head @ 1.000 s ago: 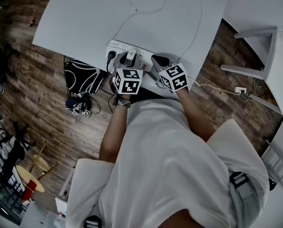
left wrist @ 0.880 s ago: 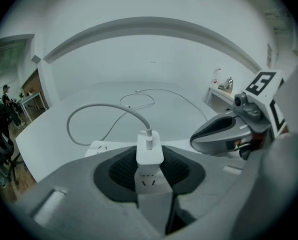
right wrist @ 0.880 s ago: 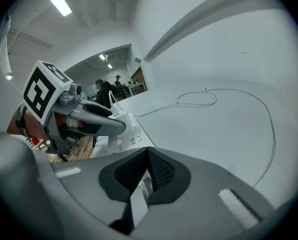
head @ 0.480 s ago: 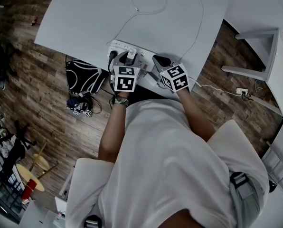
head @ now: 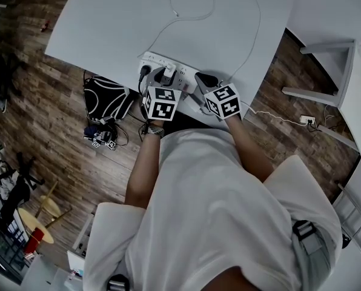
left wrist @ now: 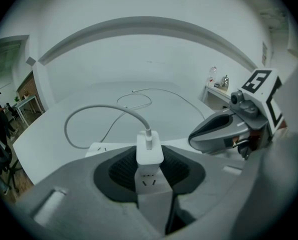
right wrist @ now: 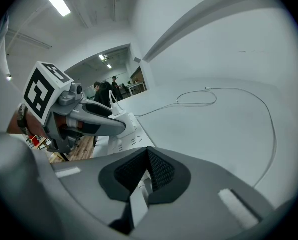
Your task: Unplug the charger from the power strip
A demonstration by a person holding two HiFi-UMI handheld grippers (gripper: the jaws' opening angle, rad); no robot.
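- Two claws sit at the near edge of the desk [head: 108, 17]; the left claw [left wrist: 150, 159] pinches the white charger [left wrist: 149, 146] by its sides.
- The charger stands upright, plugged into the power strip [head: 150, 59], and its cable [left wrist: 89, 111] arches up and loops away over the desk.
- The right claw [right wrist: 148, 156], just beside, has its pads pressed together at the tips, with a white bit of the power strip's end caught between them.
- Below the desk edge, a black bag [head: 105, 99] lies on the wood floor [head: 41, 120].
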